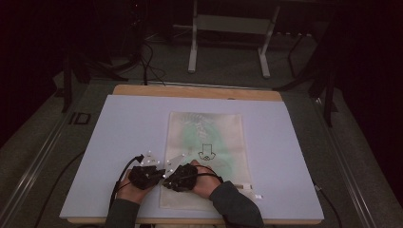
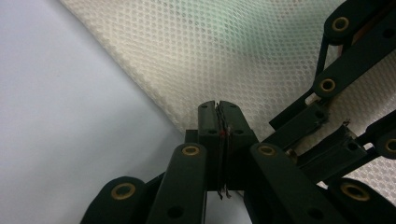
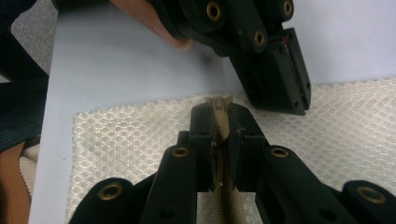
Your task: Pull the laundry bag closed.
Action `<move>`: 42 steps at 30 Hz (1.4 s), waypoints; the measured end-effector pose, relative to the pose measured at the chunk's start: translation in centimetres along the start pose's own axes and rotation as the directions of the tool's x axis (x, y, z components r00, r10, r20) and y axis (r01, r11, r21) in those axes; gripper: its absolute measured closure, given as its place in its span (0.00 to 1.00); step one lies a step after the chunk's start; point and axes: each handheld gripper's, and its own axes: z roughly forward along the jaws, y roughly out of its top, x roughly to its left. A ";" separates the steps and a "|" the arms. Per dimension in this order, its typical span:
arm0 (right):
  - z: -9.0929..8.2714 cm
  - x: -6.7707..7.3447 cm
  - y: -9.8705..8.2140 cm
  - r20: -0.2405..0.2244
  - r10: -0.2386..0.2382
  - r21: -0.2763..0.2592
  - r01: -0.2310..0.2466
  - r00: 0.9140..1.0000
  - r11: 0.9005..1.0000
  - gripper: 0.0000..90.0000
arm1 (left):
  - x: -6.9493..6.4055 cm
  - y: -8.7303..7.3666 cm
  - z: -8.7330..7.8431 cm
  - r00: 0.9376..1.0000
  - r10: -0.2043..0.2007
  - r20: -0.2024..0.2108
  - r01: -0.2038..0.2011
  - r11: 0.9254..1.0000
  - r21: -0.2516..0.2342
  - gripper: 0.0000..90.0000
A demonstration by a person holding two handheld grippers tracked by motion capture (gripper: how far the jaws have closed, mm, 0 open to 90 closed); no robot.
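Right gripper view: right gripper (image 3: 219, 116) clamped on the zipper (image 3: 223, 122) at the mesh bag's (image 1: 205, 142) near left corner on the white board (image 1: 123, 137). Left gripper (image 2: 218, 114) pinched closed, seemingly empty, just beside. Risk: pulling unanchored, dragging or bunching the mesh.

A cream mesh bag (image 1: 206, 156) printed with a small black figure is laid flat on the pale sheet (image 1: 119, 137) covering the table, near its front edge, and the left gripper (image 1: 160, 172) and right gripper (image 1: 167, 182) are held together at the bag's front left corner.
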 end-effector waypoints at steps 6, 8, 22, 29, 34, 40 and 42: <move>0.0 0.0 0.2 -0.004 0.009 0.011 -0.009 1.000 1.000 0.89 | 0.3 0.0 0.0 1.000 -0.022 0.010 0.022 1.000 0.002 0.99; 0.1 -0.1 0.3 -0.006 0.020 0.010 -0.020 1.000 1.000 0.89 | 0.2 0.0 0.0 1.000 -0.018 0.007 0.018 1.000 0.005 0.99; -0.4 -0.2 -0.1 0.001 0.000 0.015 0.000 1.000 1.000 0.91 | 0.0 0.0 0.1 1.000 0.014 -0.016 -0.013 1.000 0.019 1.00; -0.9 -0.5 -0.6 0.002 0.007 0.014 -0.007 1.000 1.000 0.92 | -0.1 0.0 0.1 1.000 0.019 -0.019 -0.019 1.000 0.024 1.00; -0.9 -0.5 -0.7 0.001 0.006 0.021 -0.006 1.000 1.000 0.92 | -0.2 0.1 0.1 1.000 0.022 -0.022 -0.021 0.999 0.027 1.00; -1.4 -0.7 -1.4 -0.003 0.015 0.021 -0.015 1.000 1.000 0.92 | -0.1 0.1 0.1 1.000 0.023 -0.017 -0.023 0.999 0.029 1.00; -1.5 -0.7 -1.5 -0.007 0.019 0.019 -0.019 1.000 1.000 0.92 | -0.1 0.1 0.1 1.000 0.021 -0.018 -0.020 0.999 0.030 1.00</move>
